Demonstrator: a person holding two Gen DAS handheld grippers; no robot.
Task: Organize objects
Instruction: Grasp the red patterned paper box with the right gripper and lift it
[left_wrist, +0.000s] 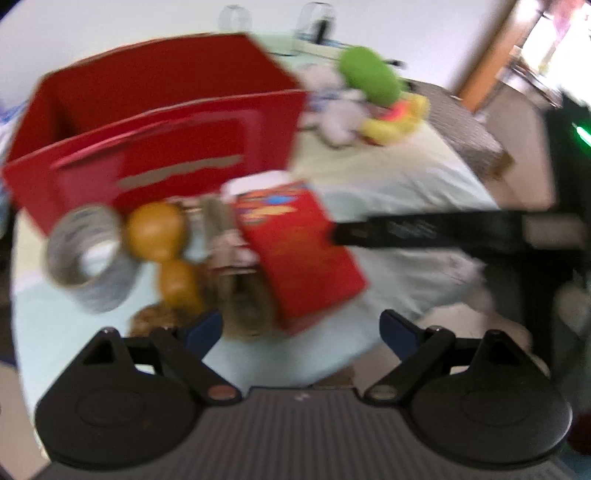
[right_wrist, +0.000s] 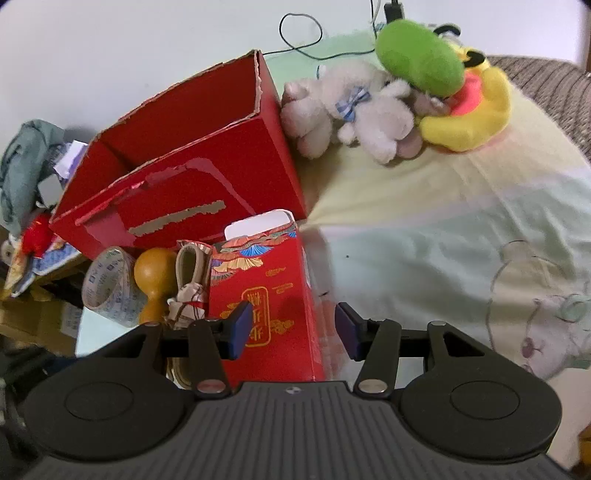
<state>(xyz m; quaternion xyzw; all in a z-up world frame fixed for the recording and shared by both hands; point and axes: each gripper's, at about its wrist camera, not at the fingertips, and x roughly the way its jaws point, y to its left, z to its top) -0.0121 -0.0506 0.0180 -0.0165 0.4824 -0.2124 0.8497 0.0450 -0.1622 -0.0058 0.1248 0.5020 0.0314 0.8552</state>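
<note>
While my right gripper stands wide open astride the red carton, whose long axis runs toward twelve o'clock at the red box, my left gripper, equally wide and empty, hangs farther back.

The left gripper is held level with its blue-padded fingers spread wide. The right gripper is likewise level, its blue fingers parted, nothing clamped between them.
</note>
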